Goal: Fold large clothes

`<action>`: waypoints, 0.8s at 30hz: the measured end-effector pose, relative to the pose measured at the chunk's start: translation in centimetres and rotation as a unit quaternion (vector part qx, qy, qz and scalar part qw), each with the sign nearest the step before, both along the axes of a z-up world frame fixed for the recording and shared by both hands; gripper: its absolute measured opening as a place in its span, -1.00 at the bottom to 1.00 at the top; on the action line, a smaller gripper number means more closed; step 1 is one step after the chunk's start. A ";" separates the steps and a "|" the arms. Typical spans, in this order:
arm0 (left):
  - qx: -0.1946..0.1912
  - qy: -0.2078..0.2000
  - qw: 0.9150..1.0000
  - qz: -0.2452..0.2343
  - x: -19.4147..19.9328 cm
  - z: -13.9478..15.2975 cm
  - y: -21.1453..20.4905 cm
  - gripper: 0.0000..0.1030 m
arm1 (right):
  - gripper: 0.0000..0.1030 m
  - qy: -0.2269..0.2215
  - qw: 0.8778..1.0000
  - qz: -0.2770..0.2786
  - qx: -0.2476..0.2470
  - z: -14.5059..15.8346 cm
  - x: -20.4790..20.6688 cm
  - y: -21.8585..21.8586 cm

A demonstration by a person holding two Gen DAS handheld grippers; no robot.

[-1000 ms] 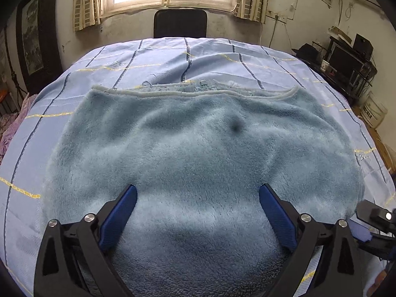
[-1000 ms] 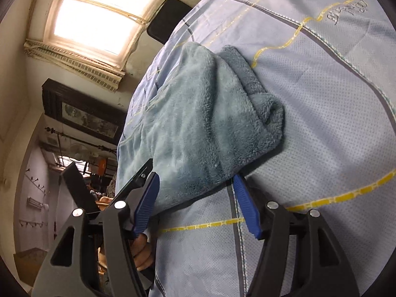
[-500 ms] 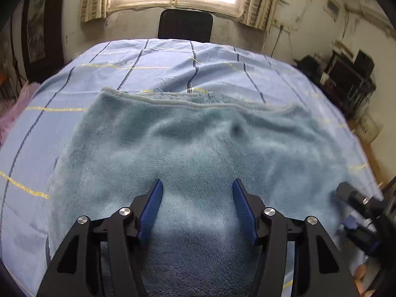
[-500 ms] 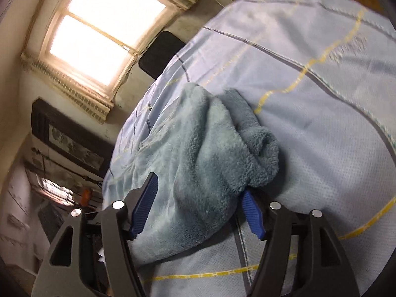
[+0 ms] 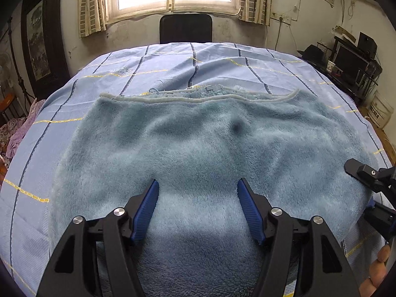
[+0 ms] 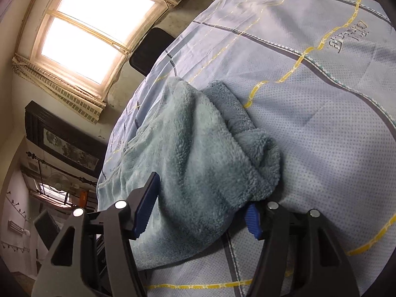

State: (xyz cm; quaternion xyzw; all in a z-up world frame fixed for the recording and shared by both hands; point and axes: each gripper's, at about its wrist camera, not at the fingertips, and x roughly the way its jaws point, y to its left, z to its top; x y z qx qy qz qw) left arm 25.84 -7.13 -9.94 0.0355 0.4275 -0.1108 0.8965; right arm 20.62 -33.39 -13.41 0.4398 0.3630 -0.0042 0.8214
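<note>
Bed sheet (image 5: 173, 74): light blue, dark and yellow stripes, covering the bed.
Left gripper (image 5: 198, 188): jaws opening, about half apart, over the fleece garment (image 5: 198, 143), gripping nothing.
Fleece garment: spread flat mid-bed, right end bunched.
Right gripper (image 6: 203, 195): jaws closing around the bunched end (image 6: 247, 163), pads not visibly pressing.

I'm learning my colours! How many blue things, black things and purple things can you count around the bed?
Blue: 2 - the fluffy garment and the checked bedsheet.
Black: 3 - the left gripper, the right gripper and the chair back.
Purple: 1 - the flowery cloth at the bed's edge.
Total: 6
</note>
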 end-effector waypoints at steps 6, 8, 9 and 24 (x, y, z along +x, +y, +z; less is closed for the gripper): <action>0.000 0.002 1.000 0.002 0.1 0.1 0.0 0.29 | -0.23 -0.011 0.999 0.005 -0.031 0.7 0.4 0.3; 0.000 0.002 1.000 0.001 0.1 0.1 0.0 0.29 | -0.17 -0.007 1.000 -0.001 -0.017 0.2 0.4 0.0; 0.000 0.002 1.000 0.001 0.1 0.0 0.0 0.29 | -0.16 -0.005 1.000 -0.006 -0.007 0.0 0.5 -0.2; -0.070 -0.009 0.997 0.027 0.6 3.5 3.8 0.27 | -0.42 -0.068 0.989 0.034 -0.129 5.3 1.0 3.5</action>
